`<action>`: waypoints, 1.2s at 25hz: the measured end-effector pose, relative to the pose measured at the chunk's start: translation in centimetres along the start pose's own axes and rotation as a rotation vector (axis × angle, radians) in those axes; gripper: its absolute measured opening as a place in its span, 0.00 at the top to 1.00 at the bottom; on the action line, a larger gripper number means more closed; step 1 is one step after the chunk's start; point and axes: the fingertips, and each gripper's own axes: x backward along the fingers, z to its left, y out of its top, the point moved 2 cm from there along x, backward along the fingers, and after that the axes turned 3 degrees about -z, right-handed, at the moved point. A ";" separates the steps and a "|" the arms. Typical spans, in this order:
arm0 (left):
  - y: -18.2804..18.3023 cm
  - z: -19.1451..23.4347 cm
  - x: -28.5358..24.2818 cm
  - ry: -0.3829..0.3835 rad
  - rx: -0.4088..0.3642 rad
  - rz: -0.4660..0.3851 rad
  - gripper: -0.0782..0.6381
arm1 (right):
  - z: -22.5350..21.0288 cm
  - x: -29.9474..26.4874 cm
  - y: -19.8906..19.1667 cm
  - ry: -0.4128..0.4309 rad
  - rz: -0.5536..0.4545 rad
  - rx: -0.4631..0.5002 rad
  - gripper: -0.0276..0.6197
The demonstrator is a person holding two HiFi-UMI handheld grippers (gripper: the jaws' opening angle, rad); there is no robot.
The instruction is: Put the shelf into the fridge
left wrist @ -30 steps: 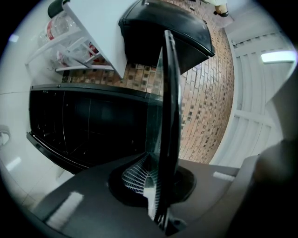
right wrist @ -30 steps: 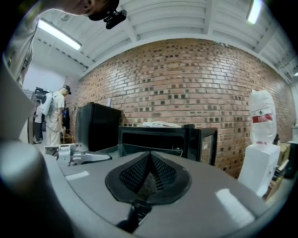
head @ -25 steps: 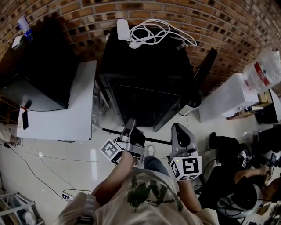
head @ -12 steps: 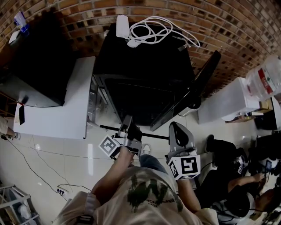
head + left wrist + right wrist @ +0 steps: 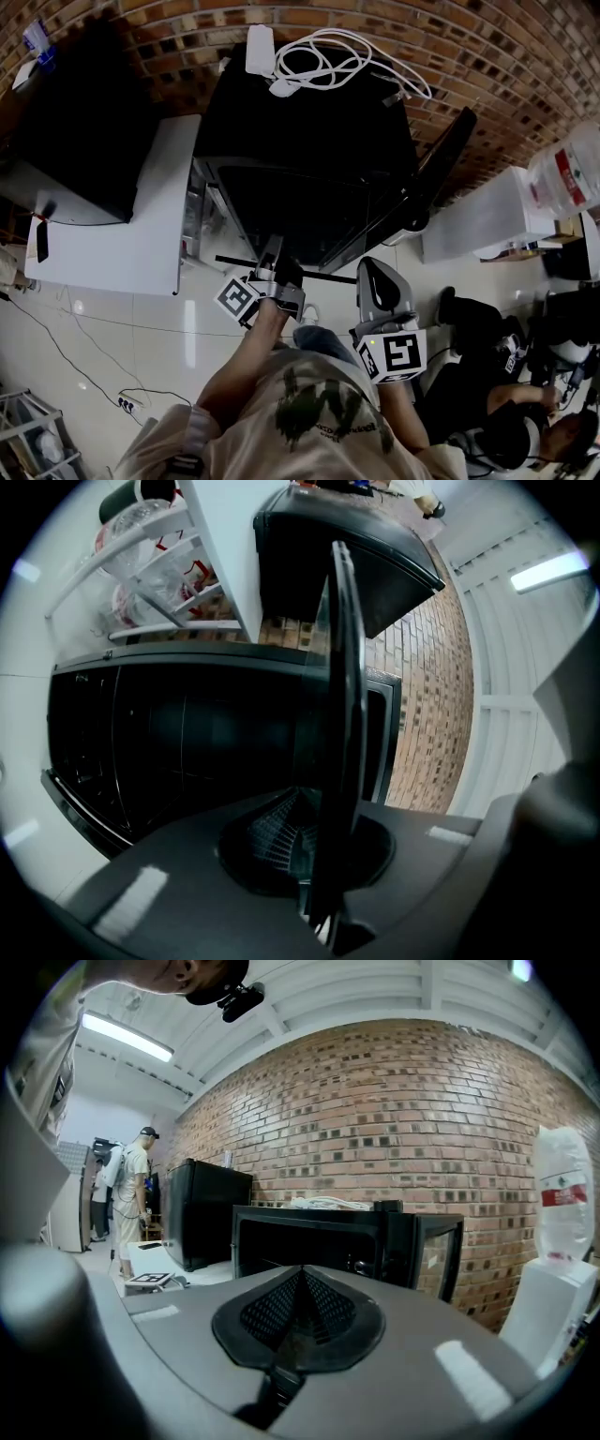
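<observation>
Not yet inside
Our left claw (image 5: 272, 255) clamps the thin dark-rimmed glass shelf (image 5: 342, 667) near the open black fridge (image 5: 309, 141); our right claw (image 5: 298, 1321) is together, empty

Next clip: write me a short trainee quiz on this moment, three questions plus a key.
1. Which gripper grips the shelf? A) left B) right C) neither
2. True or false: the door of the fridge is shut.
3. Fill in: the white cable lies on the ___ of the fridge.
Key: 1 A: the left gripper is shut on the shelf, and the right gripper is shut with nothing in it. 2 false: the door stands open. 3 top.
</observation>
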 end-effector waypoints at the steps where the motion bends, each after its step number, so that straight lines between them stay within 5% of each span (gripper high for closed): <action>1: 0.1 0.3 -0.2 0.003 -0.002 -0.004 0.87 | 0.0 -0.1 0.0 0.002 0.001 0.002 0.96; 30: 1.3 3.3 -7.9 0.024 -0.068 -0.080 0.87 | 0.7 -3.9 -1.0 0.090 0.041 0.009 0.96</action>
